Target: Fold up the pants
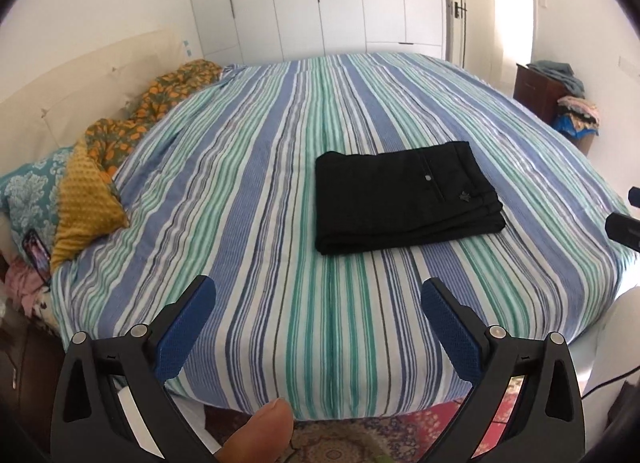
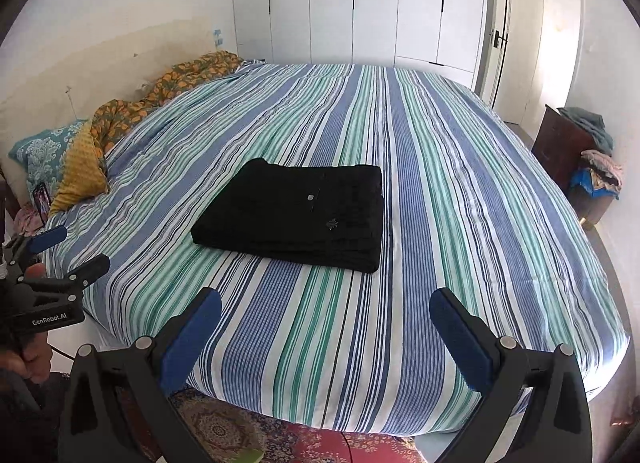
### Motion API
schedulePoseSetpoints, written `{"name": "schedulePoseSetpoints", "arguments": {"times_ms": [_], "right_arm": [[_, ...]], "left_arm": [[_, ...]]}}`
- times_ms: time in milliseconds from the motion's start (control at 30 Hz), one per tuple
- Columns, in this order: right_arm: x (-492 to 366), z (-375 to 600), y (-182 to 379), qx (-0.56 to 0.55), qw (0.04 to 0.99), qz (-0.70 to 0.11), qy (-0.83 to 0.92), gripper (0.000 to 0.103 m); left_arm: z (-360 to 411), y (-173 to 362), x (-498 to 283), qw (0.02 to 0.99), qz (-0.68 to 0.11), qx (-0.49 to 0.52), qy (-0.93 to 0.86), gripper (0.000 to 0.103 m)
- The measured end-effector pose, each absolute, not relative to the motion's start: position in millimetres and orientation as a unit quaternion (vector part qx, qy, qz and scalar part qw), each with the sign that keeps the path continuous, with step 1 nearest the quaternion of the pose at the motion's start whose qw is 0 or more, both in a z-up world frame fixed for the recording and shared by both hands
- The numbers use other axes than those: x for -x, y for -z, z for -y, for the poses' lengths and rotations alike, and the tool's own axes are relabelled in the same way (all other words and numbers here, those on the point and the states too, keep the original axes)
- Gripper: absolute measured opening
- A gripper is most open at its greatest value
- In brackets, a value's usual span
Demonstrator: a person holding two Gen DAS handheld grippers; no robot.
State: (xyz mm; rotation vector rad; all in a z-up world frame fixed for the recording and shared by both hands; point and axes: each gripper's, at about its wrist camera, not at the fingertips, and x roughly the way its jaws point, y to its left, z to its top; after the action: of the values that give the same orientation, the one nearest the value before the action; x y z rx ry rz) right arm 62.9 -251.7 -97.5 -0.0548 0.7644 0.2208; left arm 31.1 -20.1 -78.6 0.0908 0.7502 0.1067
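Pants (image 1: 404,197), black and folded into a flat rectangular stack, lie on the striped bedspread (image 1: 280,303) toward the near part of the bed, with a small pale button on the upper layer. I see my left gripper (image 1: 318,295) with its blue-padded fingers spread wide and nothing between them, above the bed's near edge and well apart from the stack. My right gripper (image 2: 325,309) has its fingers equally spread and empty, short of the stack.
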Motion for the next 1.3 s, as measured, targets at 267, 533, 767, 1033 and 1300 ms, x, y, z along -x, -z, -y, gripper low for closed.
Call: {"name": "schedulePoseSetpoints", "arguments": {"times_ms": [267,533,767,1033,1300], "right_arm": [[-47,241,87,0.040,0.921,-0.373,-0.103,0.103],[-38,232,88,0.058,0.919,-0.376,-0.099,0.103],[-40,232,100,0.054,0.912,-0.394,-0.097,0.103],[-38,232,101,0.053,0.912,-0.395,-0.096,0.103],[-36,230,98,0.059,0.913,-0.395,-0.088,0.103]], "left_arm": [[28,50,-21,0.936,-0.342,-0.053,-0.063,0.103],[42,53,-20,0.926,-0.366,-0.071,-0.054,0.103],[41,63,-23,0.918,-0.391,-0.056,-0.041,0.102],[43,68,-25,0.913,-0.405,-0.047,-0.032,0.102],[40,68,-25,0.912,-0.409,-0.036,-0.027,0.102]]}}
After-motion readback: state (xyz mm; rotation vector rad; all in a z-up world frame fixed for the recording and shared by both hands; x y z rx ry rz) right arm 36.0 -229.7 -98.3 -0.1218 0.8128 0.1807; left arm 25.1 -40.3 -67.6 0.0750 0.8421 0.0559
